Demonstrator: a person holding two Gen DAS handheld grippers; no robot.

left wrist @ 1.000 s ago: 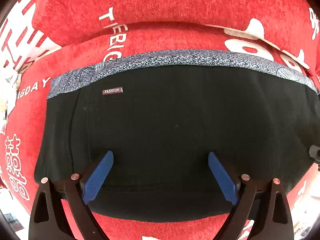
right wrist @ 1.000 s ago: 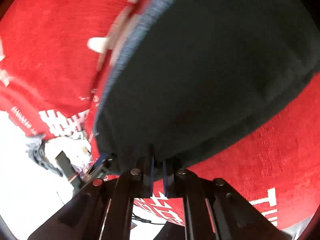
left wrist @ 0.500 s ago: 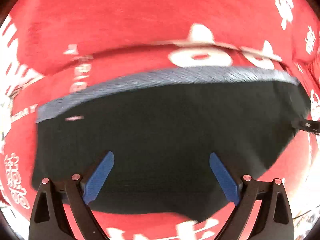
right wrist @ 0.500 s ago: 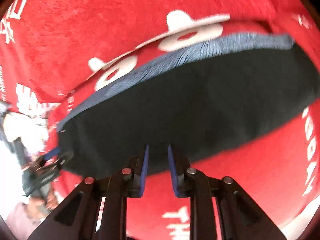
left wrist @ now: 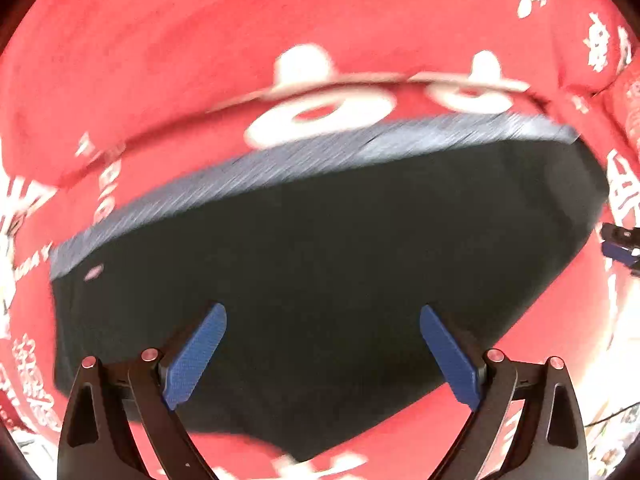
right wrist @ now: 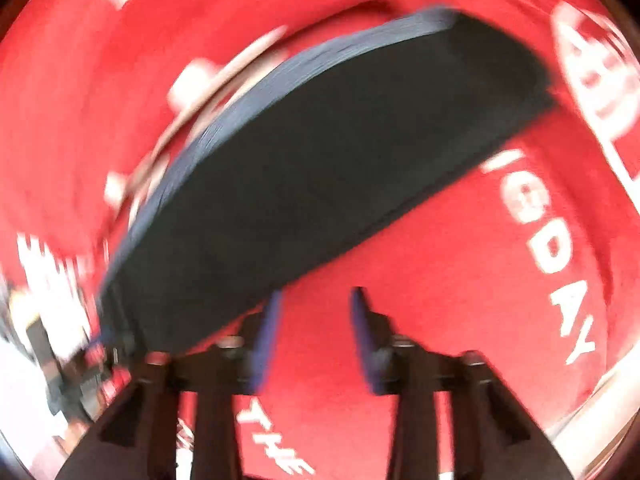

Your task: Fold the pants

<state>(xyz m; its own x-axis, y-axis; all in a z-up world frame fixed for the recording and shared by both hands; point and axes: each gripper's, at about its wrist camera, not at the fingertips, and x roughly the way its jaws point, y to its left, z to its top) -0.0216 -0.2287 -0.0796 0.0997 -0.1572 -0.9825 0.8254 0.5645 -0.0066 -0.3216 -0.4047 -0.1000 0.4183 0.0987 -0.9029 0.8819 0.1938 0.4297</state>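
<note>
The black pants (left wrist: 320, 264) lie folded into a compact block on the red cloth, with a grey patterned waistband (left wrist: 304, 152) along the far edge. My left gripper (left wrist: 322, 354) is open and empty, its blue pads spread wide over the near part of the pants. In the right wrist view the pants (right wrist: 312, 176) lie ahead and to the left. My right gripper (right wrist: 314, 332) is open and empty, just off the pants' near edge, over the red cloth. It also shows at the right edge of the left wrist view (left wrist: 622, 242).
A red cloth with white lettering (right wrist: 460, 264) covers the whole surface under the pants. A fold in it (left wrist: 360, 80) runs behind the waistband. Blurred clutter (right wrist: 60, 360) sits off the cloth's left edge, and the other gripper is somewhere among it.
My right gripper has opened, let go of the pants' edge and drawn back off it. My left gripper stayed open and shifted left, so the pants sit further right in its view.
</note>
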